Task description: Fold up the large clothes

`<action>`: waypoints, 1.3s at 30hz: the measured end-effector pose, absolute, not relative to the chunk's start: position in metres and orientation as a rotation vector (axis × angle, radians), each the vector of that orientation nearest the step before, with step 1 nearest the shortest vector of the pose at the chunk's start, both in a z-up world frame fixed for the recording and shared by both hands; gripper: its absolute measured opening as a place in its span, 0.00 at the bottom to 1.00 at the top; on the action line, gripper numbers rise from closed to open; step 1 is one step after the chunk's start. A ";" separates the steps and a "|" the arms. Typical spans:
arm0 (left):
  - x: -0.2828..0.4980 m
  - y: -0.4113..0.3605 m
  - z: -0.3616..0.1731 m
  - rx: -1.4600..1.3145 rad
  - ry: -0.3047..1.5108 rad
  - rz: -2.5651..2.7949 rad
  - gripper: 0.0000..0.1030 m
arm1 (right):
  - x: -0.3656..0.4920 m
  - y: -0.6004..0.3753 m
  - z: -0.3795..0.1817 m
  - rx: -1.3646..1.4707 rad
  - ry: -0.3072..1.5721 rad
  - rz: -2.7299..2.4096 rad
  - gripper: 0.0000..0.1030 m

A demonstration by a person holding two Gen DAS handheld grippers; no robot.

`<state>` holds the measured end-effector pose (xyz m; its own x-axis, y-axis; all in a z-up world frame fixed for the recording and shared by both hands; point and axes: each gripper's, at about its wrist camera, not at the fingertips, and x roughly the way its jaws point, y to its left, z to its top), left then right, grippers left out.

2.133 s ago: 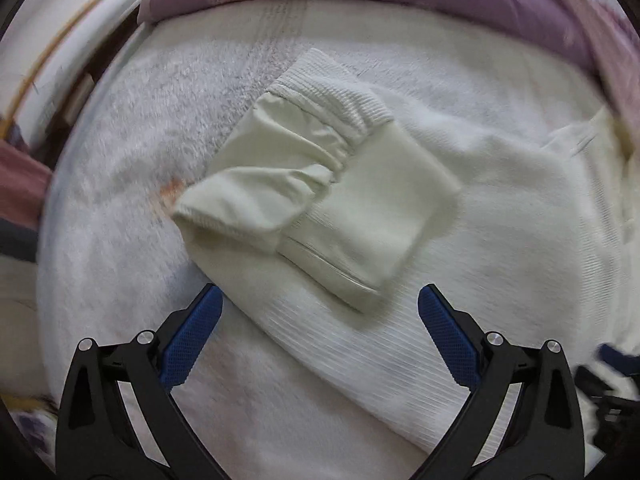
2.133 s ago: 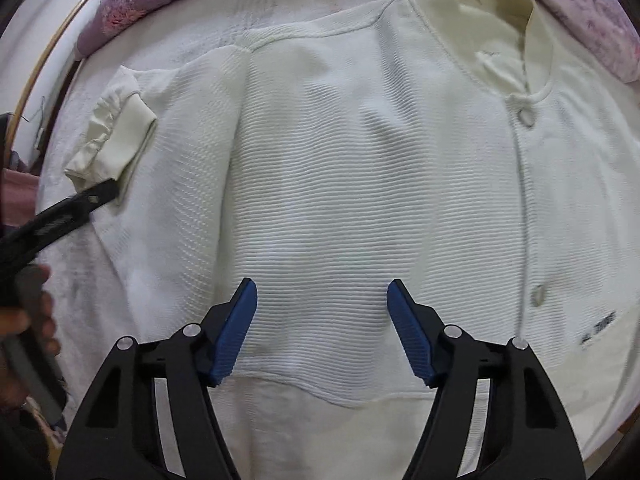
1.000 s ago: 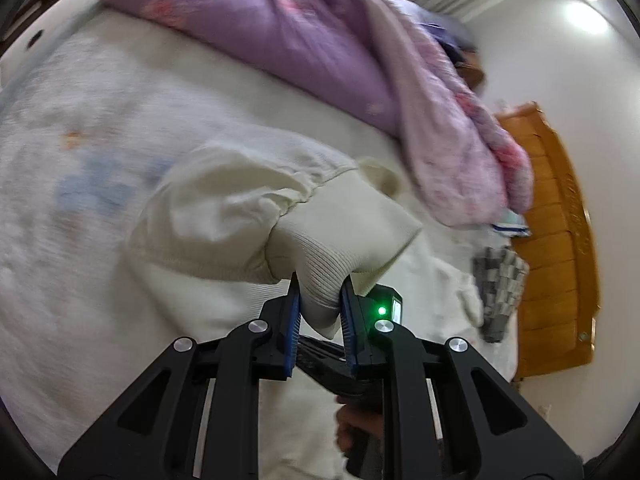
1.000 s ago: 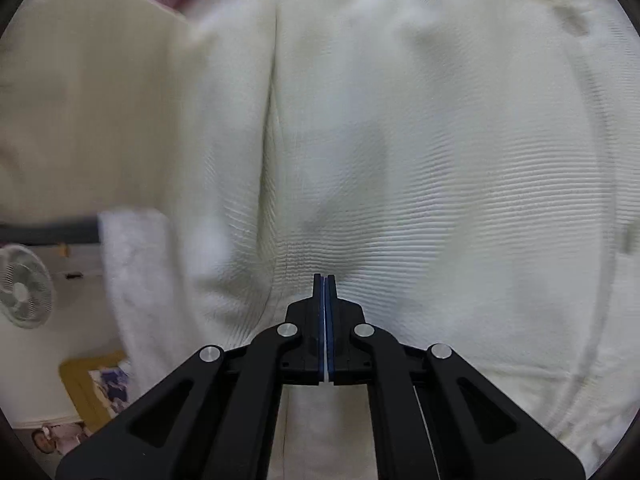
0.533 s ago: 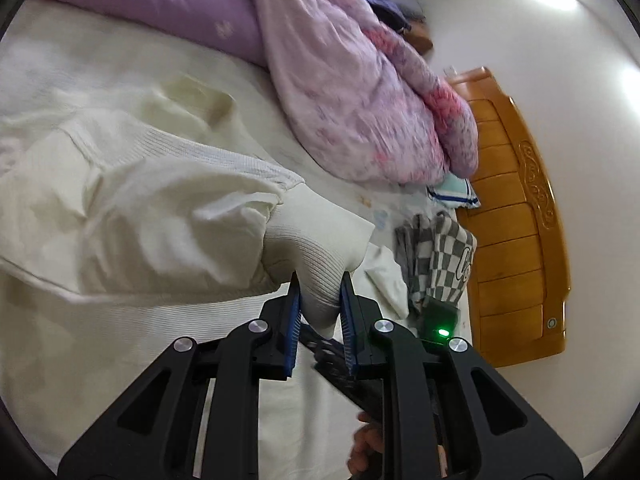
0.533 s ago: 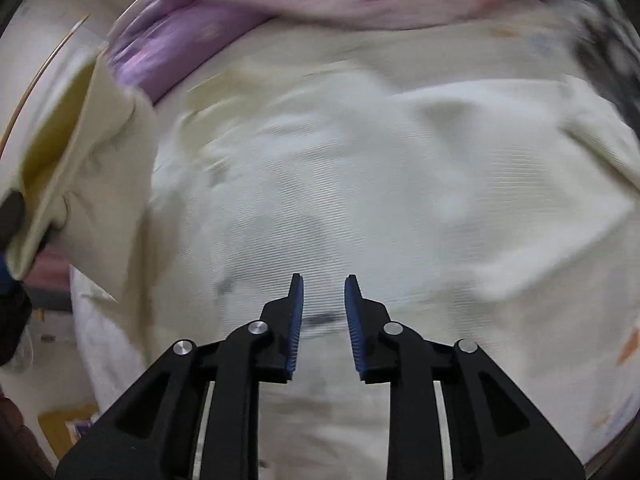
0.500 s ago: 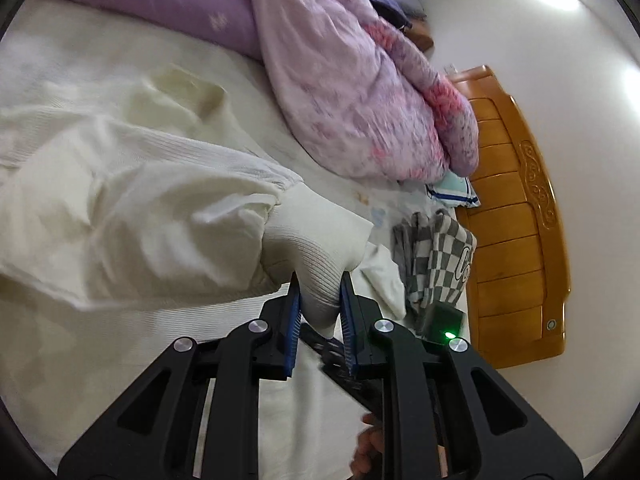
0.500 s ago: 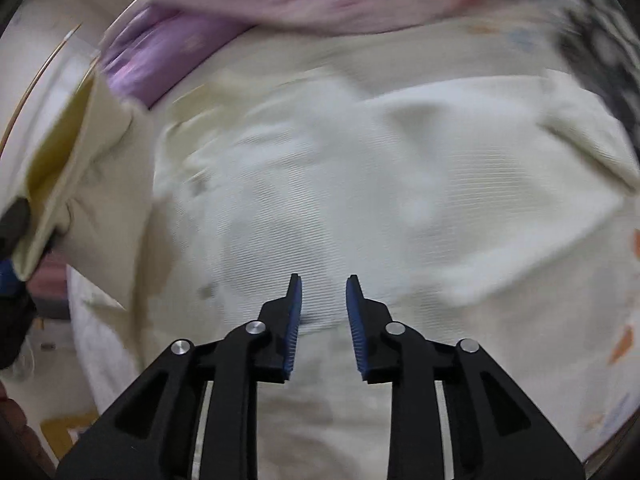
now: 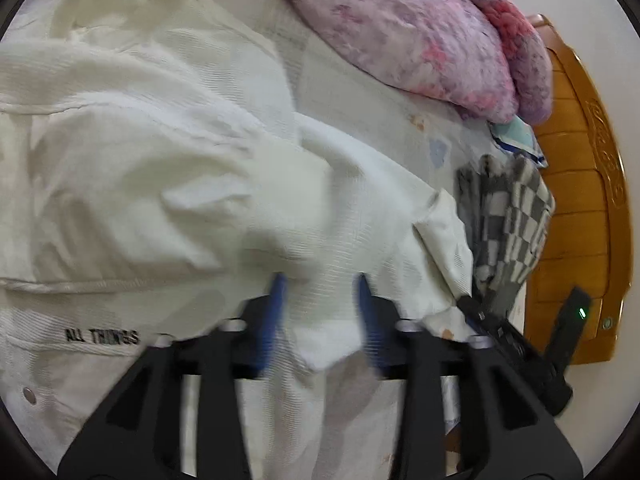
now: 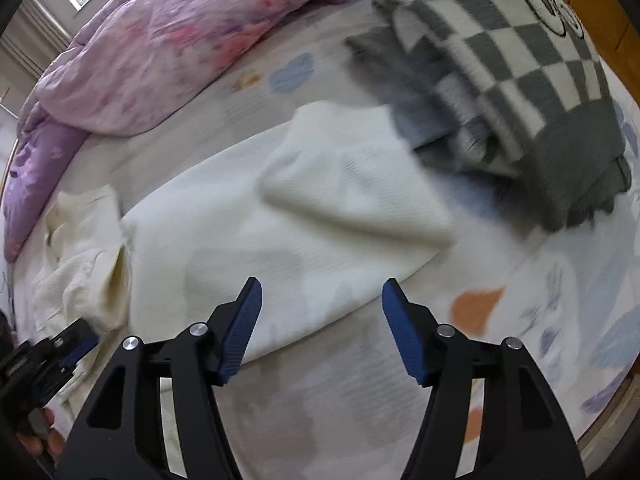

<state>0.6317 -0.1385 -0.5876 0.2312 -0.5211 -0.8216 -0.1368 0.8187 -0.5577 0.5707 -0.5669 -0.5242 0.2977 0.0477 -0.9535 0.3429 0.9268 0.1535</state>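
Letting go cleanly is what matters here: we have just been opening both sets of jaws, and neither pinches cloth now. Our left gripper (image 9: pixel 320 292) stands parted over the cream jacket (image 9: pixel 132 168), with a fold of its ribbed cloth lying between the blurred blue pads but not pressed by them. Our right gripper (image 10: pixel 322 300) is spread wide above the folded-over sleeve (image 10: pixel 344 196), nothing between its pads.

The jacket lies spread on the patterned bedsheet (image 10: pixel 540 320), its sleeve end just beside the checked grey garment (image 10: pixel 520 80) and below the purple quilt (image 10: pixel 152 52).

To do this well, we should lift straight away from the cloth so the pads do not drag the fold askew (the knit looks soft and likely to snag). We judge the sleeve fold still lumpy, so a smoothing pass before the next fold would help, keeping clear of the checked garment.
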 end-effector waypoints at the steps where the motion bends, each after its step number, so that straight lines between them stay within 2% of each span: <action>1: 0.628 -0.140 -0.582 -0.583 1.316 -0.284 0.81 | 0.576 -0.573 -0.526 0.337 1.261 -0.206 0.60; 6: 0.612 -0.134 -0.562 -0.338 1.234 -0.233 0.84 | 0.599 -0.576 -0.526 0.207 1.235 -0.134 0.67; 10: 0.621 -0.107 -0.594 -0.243 1.321 -0.031 0.84 | 0.620 -0.570 -0.532 0.025 1.234 -0.167 0.69; 15: 0.635 -0.104 -0.639 -0.200 1.444 -0.006 0.84 | 0.618 -0.638 -0.553 0.484 1.235 -0.296 0.69; 19: 0.639 -0.125 -0.657 -0.001 1.495 -0.034 0.86 | 0.618 -0.664 -0.570 0.599 1.215 -0.368 0.70; 22: 0.641 -0.122 -0.659 -0.035 1.491 -0.029 0.89 | 0.627 -0.670 -0.586 0.682 1.219 -0.312 0.69; 23: 0.640 -0.122 -0.659 -0.034 1.486 -0.032 0.89 | 0.632 -0.667 -0.588 0.659 1.225 -0.295 0.68; 24: 0.640 -0.121 -0.660 -0.028 1.482 -0.037 0.89 | 0.637 -0.664 -0.588 0.643 1.227 -0.272 0.53; 26: 0.638 -0.121 -0.661 -0.029 1.477 -0.044 0.90 | 0.642 -0.656 -0.584 0.601 1.235 -0.242 0.41; 27: 0.639 -0.119 -0.662 -0.035 1.475 -0.050 0.92 | 0.642 -0.654 -0.580 0.583 1.224 -0.250 0.23; 28: 0.640 -0.117 -0.662 -0.049 1.468 -0.056 0.93 | 0.641 -0.652 -0.572 0.540 1.198 -0.278 0.18; 34: 0.630 -0.109 -0.656 -0.084 1.442 -0.140 0.94 | 0.618 -0.637 -0.516 0.509 1.040 -0.298 0.15; 39: 0.615 -0.067 -0.622 -0.353 1.396 -0.251 0.94 | 0.585 -0.603 -0.444 0.551 0.846 -0.310 0.15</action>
<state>0.6146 -0.0671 -0.6224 0.1611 -0.3761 -0.9125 -0.0348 0.9218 -0.3861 0.5848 -0.6027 -0.4441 0.6306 -0.0434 -0.7749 0.4676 0.8182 0.3346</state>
